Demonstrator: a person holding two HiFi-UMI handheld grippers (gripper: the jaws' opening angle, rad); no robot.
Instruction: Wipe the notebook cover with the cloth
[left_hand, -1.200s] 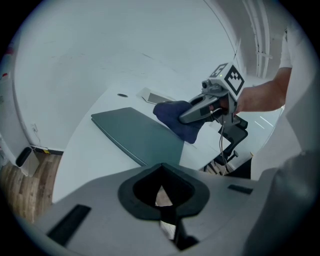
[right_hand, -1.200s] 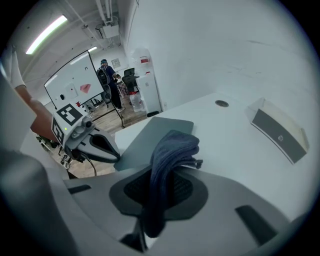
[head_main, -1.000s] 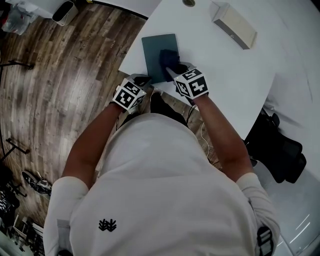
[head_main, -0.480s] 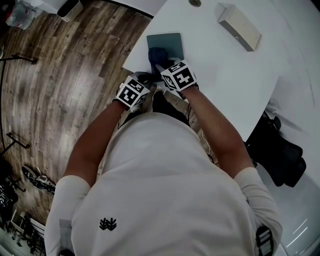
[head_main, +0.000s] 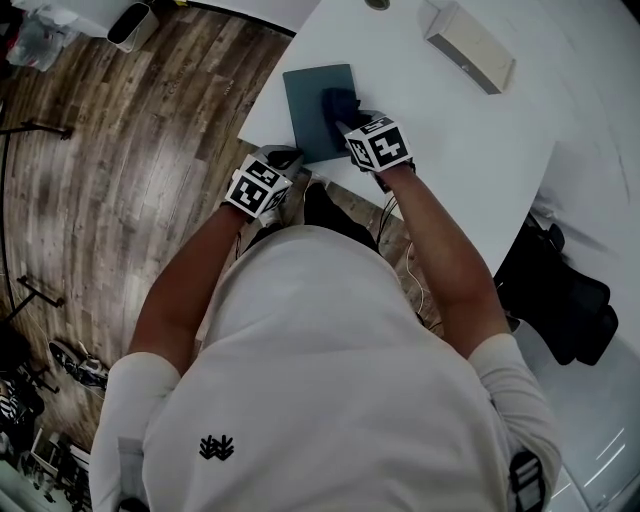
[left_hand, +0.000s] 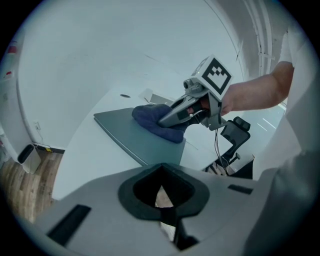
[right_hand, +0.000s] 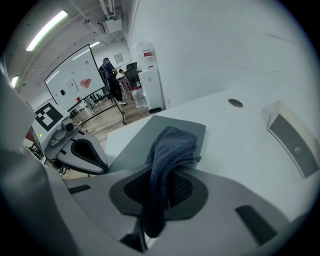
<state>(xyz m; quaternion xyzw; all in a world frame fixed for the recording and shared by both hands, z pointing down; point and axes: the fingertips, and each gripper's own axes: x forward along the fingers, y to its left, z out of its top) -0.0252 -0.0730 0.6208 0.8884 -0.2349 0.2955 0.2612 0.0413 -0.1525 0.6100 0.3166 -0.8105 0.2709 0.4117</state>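
The right hand-held gripper, jaws clamped on a dark blue cloth, presses the bunched fabric onto the right side of the notebook, which lies flat near the edge of the white surface closest to the person. The notebook stretches straight ahead of that gripper, its long axis running away from the person, while the left hand-held gripper, jaws closed on nothing, hangs just short of the notebook's near-left corner. The closed cover is plain, matte grey-green, and bare left of the cloth.
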